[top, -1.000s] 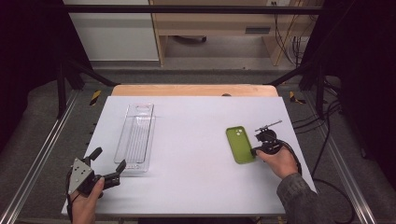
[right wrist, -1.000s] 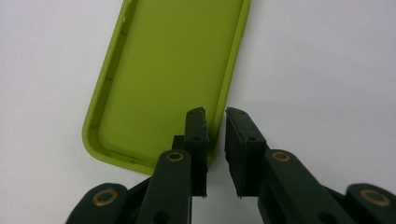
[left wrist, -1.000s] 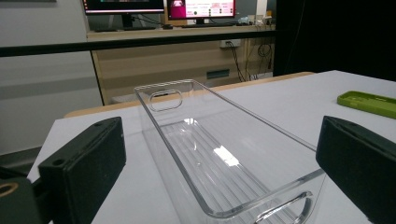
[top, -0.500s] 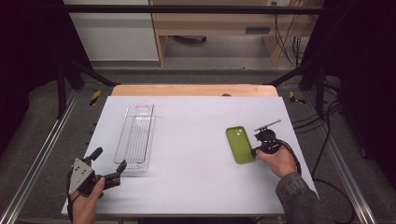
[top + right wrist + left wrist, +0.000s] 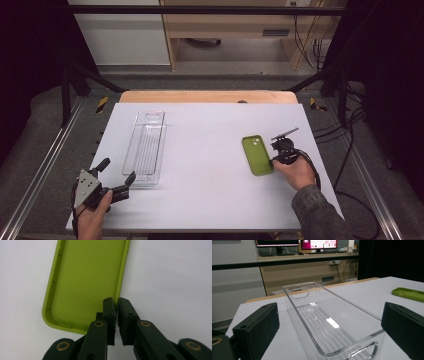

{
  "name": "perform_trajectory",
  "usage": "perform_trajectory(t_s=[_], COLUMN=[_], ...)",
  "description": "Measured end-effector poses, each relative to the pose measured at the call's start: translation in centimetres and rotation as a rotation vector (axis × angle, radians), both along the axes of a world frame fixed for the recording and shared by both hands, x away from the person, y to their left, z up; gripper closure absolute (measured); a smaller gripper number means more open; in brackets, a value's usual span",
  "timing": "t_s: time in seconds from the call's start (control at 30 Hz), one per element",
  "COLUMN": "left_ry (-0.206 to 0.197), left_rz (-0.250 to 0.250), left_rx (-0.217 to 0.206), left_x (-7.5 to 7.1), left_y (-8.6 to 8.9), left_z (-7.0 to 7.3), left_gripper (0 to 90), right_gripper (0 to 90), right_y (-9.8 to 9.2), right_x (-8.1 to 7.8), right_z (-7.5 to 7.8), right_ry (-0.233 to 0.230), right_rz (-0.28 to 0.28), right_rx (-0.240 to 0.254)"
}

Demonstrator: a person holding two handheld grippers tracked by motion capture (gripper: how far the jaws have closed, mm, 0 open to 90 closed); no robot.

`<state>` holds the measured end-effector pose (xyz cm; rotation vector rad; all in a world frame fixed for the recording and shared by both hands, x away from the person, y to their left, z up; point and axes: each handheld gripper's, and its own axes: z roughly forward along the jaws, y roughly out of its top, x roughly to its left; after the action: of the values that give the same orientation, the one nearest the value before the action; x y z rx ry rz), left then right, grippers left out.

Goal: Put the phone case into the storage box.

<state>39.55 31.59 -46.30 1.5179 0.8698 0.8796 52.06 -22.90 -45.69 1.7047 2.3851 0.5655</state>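
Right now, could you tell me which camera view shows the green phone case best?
The right gripper view: the green phone case lies close up, open side up, with the right gripper shut on its side wall. The high view shows the whole case small on the white table. The left gripper view catches only an edge of it, far off.

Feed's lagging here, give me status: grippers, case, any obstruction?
Right gripper shut on green phone case side wall, jaws just closed. Left gripper open, facing clear bin. Case flat on table, nothing in the way.
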Motion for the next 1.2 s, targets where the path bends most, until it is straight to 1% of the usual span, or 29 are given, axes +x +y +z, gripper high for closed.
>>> perform_trajectory(t_s=[0.17, 0.3, 0.5, 0.53, 0.6, 0.63, 0.73, 0.8, 0.83, 0.87, 0.9, 0.97, 1.03, 1.07, 1.13, 1.17, 1.2], left_ry=[0.002, 0.002, 0.003, 0.003, 0.003, 0.003, 0.008, 0.014, 0.017, 0.016, 0.014, 0.018, 0.030, 0.036, 0.067, 0.081, 0.097], left_rz=[0.002, 0.001, 0.005, 0.005, 0.005, 0.004, 0.001, 0.003, 0.005, 0.002, -0.001, -0.015, -0.014, -0.021, -0.043, -0.058, -0.072], left_rx=[0.002, 0.008, 0.008, 0.007, 0.007, 0.006, 0.005, 0.009, 0.014, 0.014, 0.024, 0.027, 0.052, 0.051, 0.077, 0.082, 0.093], left_x=[0.1, 0.1, 0.1, 0.1, 0.0, 0.0, 0.1, 0.0, 0.0, -0.1, -0.1, -0.3, -0.3, -0.2, -0.1, 0.0, 0.1], left_y=[-0.1, -0.2, -0.1, -0.1, -0.1, -0.1, -0.2, -0.2, -0.2, -0.3, -0.3, -0.5, -0.9, -1.2, -1.9, -2.3, -2.7], left_z=[0.0, 0.0, -0.1, -0.1, 0.0, 0.0, 0.0, 0.0, 0.1, 0.1, 0.3, 0.7, 1.4, 1.9, 2.8, 3.2, 3.7], left_gripper=[1.6, 1.6, 1.6, 1.6, 1.6, 1.6, 1.6, 1.6, 2.2, 2.2, 2.4, 2.5, 2.6, 3.1, 3.3, 3.3, 3.3], right_gripper=[85.9, 87.1, 87.9, 88.0, 88.0, 88.0, 88.0, 88.0, 88.0, 88.0, 88.0, 88.0, 88.0, 88.0, 88.0, 88.0, 88.0], right_y=[0.0, 0.1, -0.1, -0.1, -0.1, -0.1, 0.1, 0.3, 0.5, 0.5, 0.5, 0.6, 0.7, 0.7, 0.8, 0.9, 0.9], right_x=[0.0, -0.1, -0.2, -0.3, -0.6, -0.6, -1.1, -1.5, -1.9, -1.9, -2.2, -2.4, -2.8, -3.0, -3.4, -3.7, -3.7], right_z=[0.0, 0.0, 0.0, 0.1, 0.6, 0.6, 1.2, 1.5, 1.9, 1.9, 2.3, 2.4, 2.7, 2.8, 3.1, 3.3, 3.3], right_ry=[0.000, 0.005, -0.013, -0.022, -0.060, -0.060, -0.099, -0.120, -0.141, -0.141, -0.162, -0.171, -0.195, -0.205, -0.221, -0.244, -0.244], right_rz=[-0.025, -0.066, -0.066, -0.063, -0.053, -0.053, -0.035, -0.019, -0.006, -0.006, 0.006, 0.008, 0.017, 0.020, 0.026, 0.030, 0.030], right_rx=[0.006, 0.024, 0.029, 0.029, 0.029, 0.029, 0.022, 0.022, 0.020, 0.020, 0.024, 0.030, 0.024, 0.024, 0.027, 0.031, 0.031])
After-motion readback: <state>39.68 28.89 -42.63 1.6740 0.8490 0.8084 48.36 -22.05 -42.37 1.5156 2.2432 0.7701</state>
